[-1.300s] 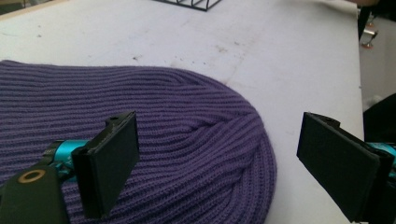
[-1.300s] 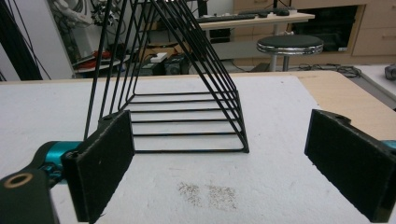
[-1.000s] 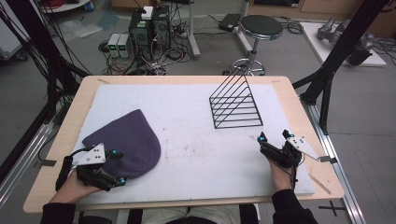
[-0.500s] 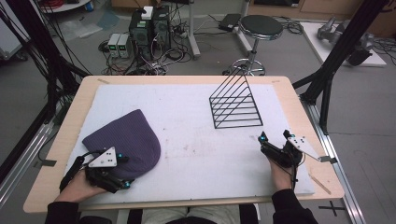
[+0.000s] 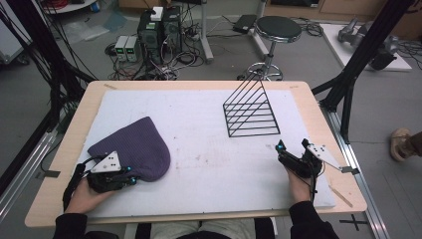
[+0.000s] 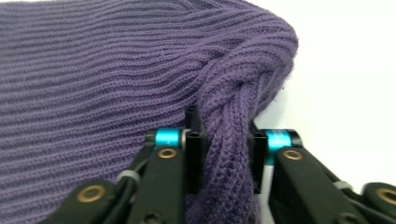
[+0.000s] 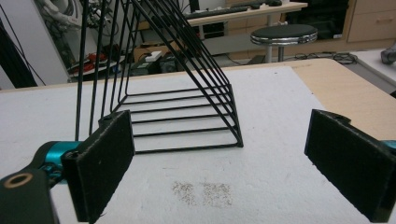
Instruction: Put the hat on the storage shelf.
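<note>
A purple knitted beanie [image 5: 132, 148] lies flat on the white mat at the front left. My left gripper [image 5: 130, 179] sits at its near edge, shut on a fold of the knit; in the left gripper view the pinched rib of the beanie [image 6: 224, 135] is squeezed between the two jaws of my left gripper [image 6: 223, 154]. A black wire rack [image 5: 251, 109] shaped like a wedge stands right of centre. My right gripper [image 5: 291, 149] rests at the front right, a short way in front of the rack [image 7: 177, 107], with my right gripper [image 7: 219, 161] open and nothing between its pads.
The white mat [image 5: 199, 129] covers most of the wooden table [image 5: 79, 114]. Black frame posts stand at both sides. On the floor behind are a stool [image 5: 277, 30], computer boxes [image 5: 159, 25] and cables. A faint stain [image 7: 203, 192] marks the mat near the right gripper.
My left gripper has slid right along the front edge of the beanie and closed on a fold of it. The right gripper has stayed still.
</note>
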Motion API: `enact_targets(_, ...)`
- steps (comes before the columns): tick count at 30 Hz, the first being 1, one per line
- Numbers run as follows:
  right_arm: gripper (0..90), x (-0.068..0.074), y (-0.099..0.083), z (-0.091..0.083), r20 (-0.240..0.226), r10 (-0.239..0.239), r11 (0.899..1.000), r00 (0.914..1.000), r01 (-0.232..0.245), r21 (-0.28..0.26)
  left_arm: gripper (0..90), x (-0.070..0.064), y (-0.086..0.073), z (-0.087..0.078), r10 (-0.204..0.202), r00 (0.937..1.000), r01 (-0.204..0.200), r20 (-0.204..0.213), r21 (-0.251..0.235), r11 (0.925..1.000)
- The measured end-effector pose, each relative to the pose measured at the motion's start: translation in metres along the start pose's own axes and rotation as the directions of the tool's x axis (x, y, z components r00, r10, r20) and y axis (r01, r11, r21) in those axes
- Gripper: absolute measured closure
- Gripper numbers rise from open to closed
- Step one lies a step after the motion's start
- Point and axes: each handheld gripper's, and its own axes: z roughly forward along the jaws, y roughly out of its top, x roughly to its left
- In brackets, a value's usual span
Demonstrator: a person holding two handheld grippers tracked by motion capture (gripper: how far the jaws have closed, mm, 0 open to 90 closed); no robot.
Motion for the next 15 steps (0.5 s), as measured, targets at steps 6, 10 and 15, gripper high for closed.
enact_targets(6, 7.5, 0.0, 0.0, 0.0, -0.004, 0.002, 1.0, 1.0, -0.002, 0.0, 79.3, 0.002, 0.0, -0.002, -0.035, 0.9994, 0.035, 0.006, -0.022, 0.9991)
enact_targets(10, 7.5, 0.001, 0.0, 0.0, -0.009, 0.002, 1.0, 1.0, -0.002, 0.005, 79.5, 0.004, 0.002, -0.008, -0.051, 0.9987, 0.051, 0.01, -0.067, 0.9964)
enact_targets(15, 7.5, 0.001, 0.0, 0.001, -0.007, -0.001, 1.0, 1.0, 0.001, 0.005, 79.4, 0.004, 0.007, -0.016, -0.052, 0.9987, 0.051, -0.005, -0.126, 0.9907)
